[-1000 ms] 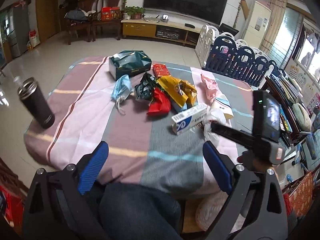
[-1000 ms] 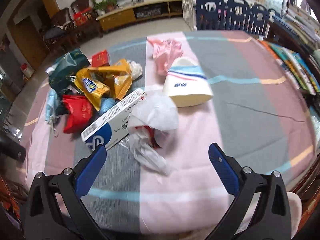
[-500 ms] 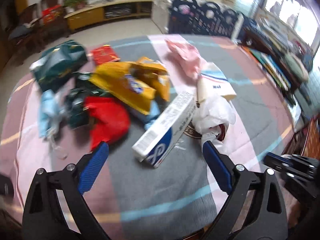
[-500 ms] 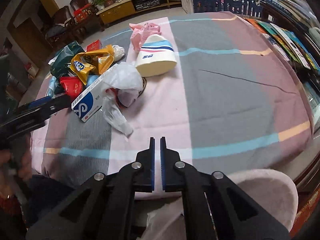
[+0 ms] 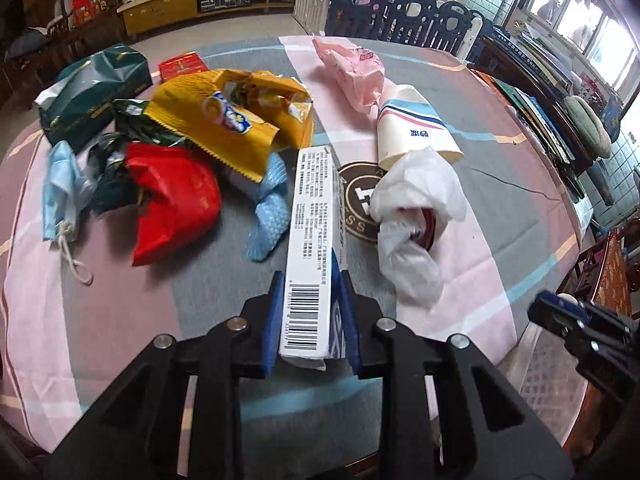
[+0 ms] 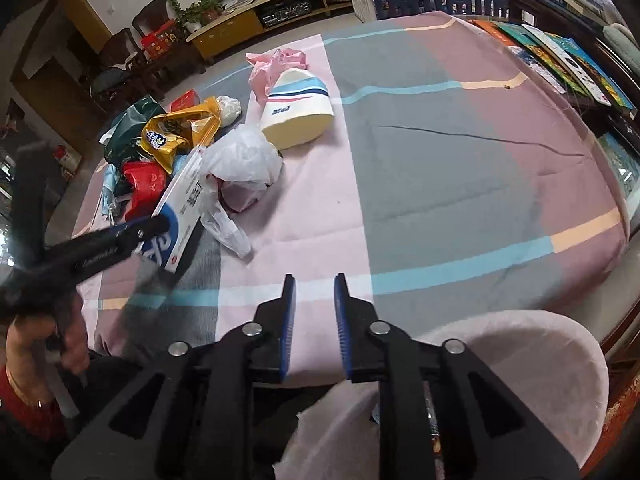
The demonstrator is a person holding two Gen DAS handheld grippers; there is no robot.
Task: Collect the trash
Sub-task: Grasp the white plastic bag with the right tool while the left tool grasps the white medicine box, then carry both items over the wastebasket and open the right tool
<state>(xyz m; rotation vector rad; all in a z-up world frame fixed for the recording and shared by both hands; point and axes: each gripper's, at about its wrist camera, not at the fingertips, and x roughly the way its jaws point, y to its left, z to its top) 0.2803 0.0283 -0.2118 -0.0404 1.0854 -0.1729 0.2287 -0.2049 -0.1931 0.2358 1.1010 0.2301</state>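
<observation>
My left gripper [image 5: 310, 284] is shut on the near end of a long white and blue box [image 5: 314, 236] lying on the striped table cloth. The box also shows in the right wrist view [image 6: 180, 208], with the left gripper [image 6: 154, 226] on it. A white plastic bag [image 5: 416, 216], a paper cup [image 5: 412, 132], a pink bag [image 5: 352, 68], yellow snack bags [image 5: 228, 120], a red wrapper [image 5: 172, 200] and a blue face mask [image 5: 60, 196] lie around it. My right gripper [image 6: 315, 288] is slightly open and empty, at the table's near edge.
A dark green tissue pack [image 5: 92, 92] and a small red box [image 5: 182, 66] lie at the far left. A pale pink basket [image 6: 520, 368] sits below my right gripper. A round brown coaster [image 5: 360, 200] lies under the white bag. Books [image 6: 560, 56] line the right.
My left gripper moved in and closed on the white and blue box. My right gripper, shut half a second ago, has opened a little and stayed at the near edge.
</observation>
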